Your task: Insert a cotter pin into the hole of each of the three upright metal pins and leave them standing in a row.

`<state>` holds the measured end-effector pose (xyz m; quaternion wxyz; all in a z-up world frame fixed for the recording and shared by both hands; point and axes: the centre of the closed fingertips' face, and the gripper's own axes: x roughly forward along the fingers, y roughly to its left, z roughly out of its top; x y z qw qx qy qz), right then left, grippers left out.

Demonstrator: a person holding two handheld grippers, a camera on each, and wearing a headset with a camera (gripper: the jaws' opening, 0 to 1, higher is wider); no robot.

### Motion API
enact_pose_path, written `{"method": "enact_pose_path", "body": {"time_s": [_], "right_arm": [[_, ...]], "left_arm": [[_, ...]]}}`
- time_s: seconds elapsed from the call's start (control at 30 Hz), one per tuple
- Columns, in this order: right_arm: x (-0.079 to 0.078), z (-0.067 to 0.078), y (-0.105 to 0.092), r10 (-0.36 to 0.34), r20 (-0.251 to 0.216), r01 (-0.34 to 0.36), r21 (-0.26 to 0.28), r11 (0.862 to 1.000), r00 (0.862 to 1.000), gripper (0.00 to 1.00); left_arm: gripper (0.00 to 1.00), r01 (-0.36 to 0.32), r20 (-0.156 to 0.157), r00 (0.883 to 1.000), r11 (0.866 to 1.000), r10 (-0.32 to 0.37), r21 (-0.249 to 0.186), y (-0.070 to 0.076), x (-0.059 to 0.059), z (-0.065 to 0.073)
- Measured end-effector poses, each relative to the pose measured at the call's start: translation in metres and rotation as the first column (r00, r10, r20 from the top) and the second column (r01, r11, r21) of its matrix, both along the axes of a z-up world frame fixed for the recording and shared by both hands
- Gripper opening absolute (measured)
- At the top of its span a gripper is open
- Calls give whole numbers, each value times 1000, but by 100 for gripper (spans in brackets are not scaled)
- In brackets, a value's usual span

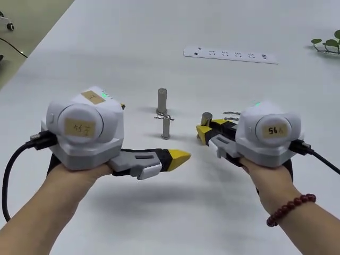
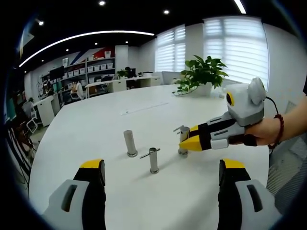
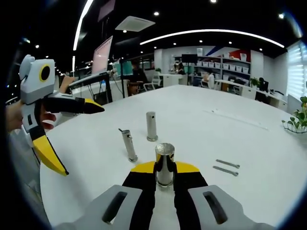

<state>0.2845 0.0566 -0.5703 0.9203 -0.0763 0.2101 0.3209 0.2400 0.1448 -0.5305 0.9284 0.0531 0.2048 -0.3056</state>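
Metal pin [image 3: 164, 155] clamped in stickered right gripper [image 3: 165, 170].

Table [image 1: 106, 42]: middle pin [image 1: 166, 128]; second pin [image 1: 162, 100] at its 12 o'clock; third pin [image 1: 206, 119] at 3 o'clock, spare cotter pins [image 1: 231, 113] beyond; power strip [image 1: 231, 54] at 1 o'clock.

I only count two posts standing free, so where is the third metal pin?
The third metal pin stands between the right gripper's jaws, at the right end of the row in the head view, beside the middle pin.
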Motion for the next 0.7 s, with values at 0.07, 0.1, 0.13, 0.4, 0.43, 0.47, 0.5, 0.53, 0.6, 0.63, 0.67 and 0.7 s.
{"method": "enact_pose_path", "body": {"time_s": [0.07,0.1,0.13,0.4,0.43,0.47,0.5,0.53,0.6,0.63,0.67,0.7], "right_arm": [[-3,-1,-2,-1,-3,1,-6,1000,1000,8],[-4,-3,-3,-4,-6,4,-8,1000,1000,8],[-5,-3,-4,-5,-7,5,-9,1000,1000,8],[-11,-7,-8,-17,-23,17,-8,1000,1000,8],[-11,-8,-8,-19,-26,19,-6,1000,999,8],[-12,-9,-9,-22,-29,21,-5,1000,999,8],[-13,-10,-9,-22,-30,22,-6,1000,999,8],[-13,-11,-9,-23,-31,23,-8,1000,999,8],[-15,-13,-10,-24,-34,24,-11,1000,999,8],[-15,-13,-10,-25,-34,25,-4,1000,999,8],[-15,-13,-10,-24,-32,23,-5,1000,999,8],[-15,-13,-10,-19,-27,19,-15,1000,999,8]], "left_arm": [[98,1,-1,1000,1000,-1,-3,-1,0,0],[98,1,-2,1000,1000,-1,-3,-1,0,0],[98,1,-2,1000,1000,-1,-3,-1,0,0],[98,7,-5,1000,1000,-7,2,-1,0,-1],[98,8,-4,1000,1000,-8,4,-1,0,-1],[98,8,-4,1000,1000,-8,4,-1,0,-1],[98,9,-4,1000,1000,-9,3,-1,0,-1],[98,8,-4,1000,1000,-8,2,-1,0,-1],[98,9,-6,1000,1000,-9,-1,-1,0,0],[97,6,-4,1000,1000,-6,-8,-1,0,1],[96,4,1,1000,1000,-4,-10,-1,0,2],[96,4,8,1000,1000,-4,-11,0,1,4]]}}
